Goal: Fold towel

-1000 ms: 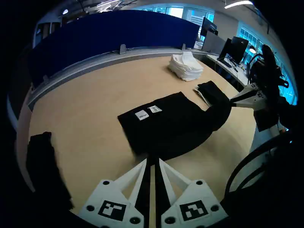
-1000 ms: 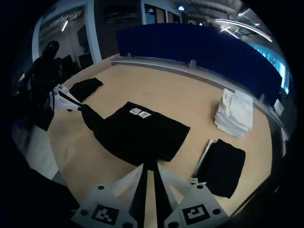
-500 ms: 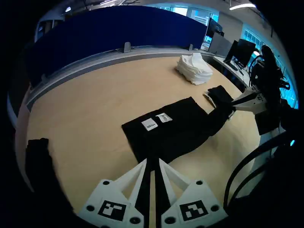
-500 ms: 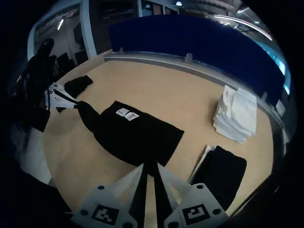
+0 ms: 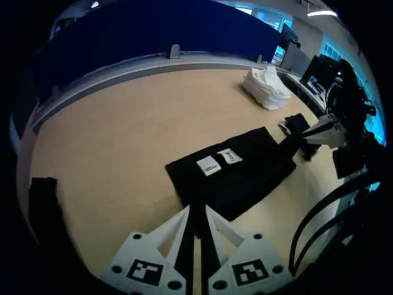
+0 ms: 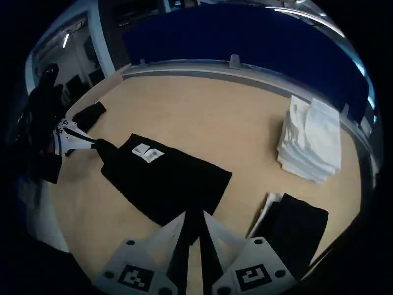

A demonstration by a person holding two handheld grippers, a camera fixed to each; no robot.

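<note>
Facing low views, shared towel (image 5: 255, 164)

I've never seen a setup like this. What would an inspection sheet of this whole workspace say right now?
Surface: light wooden table.
Job's things: black towel spread mostly flat, white tags facing up.
Clutter: stack of white towels; folded black pile; dark cloth at the far edge.
Grippers: left gripper and right gripper each pinch a corner of the black towel, one at either end.
Cables: dark cable loops beside the table.
Surroundings: blue partition behind the table; monitors; bright windows.
</note>
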